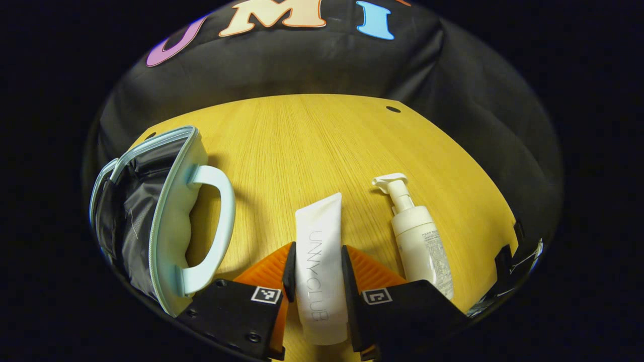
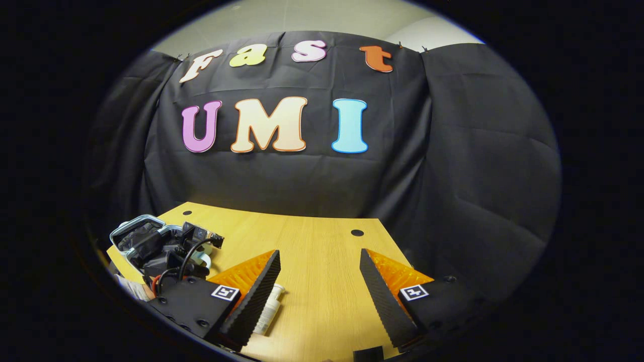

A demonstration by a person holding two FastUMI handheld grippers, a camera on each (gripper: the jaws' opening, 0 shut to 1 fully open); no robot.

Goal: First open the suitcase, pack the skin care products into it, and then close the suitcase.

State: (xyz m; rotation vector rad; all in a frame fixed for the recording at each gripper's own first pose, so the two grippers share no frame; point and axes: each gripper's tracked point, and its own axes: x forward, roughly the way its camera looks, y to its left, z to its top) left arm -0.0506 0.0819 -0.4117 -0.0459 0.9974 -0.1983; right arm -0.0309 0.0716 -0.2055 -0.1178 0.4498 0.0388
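White and soft-walled, a squeeze tube (image 1: 320, 261) lies flat on the wooden table (image 1: 312, 146) between the fingers of the left gripper (image 1: 318, 274); both fingers press against its sides, so the gripper is pinching the tube around its middle, with the crimped flat end pointing away and the rounded end toward the camera. Grey lettering runs along its length.

Just beside the tube, on its right in the left gripper view, a white foam pump bottle (image 1: 416, 236) lies on its side, nozzle pointing away, with small print on its body.

To the left stands the small pale blue suitcase (image 1: 166, 221), unzipped and open, its curved handle (image 1: 214, 234) facing the tube. Dark fabric lining (image 1: 133, 201) shows inside; what it contains I cannot tell.

In the right gripper view the right gripper (image 2: 319, 291) hangs above the table with its fingers spread wide and nothing between them. The pump bottle (image 2: 269, 309) peeks out beside one finger, and the open suitcase (image 2: 132, 232) sits farther off at the table's left edge, partly hidden by the other gripper's body and cables.
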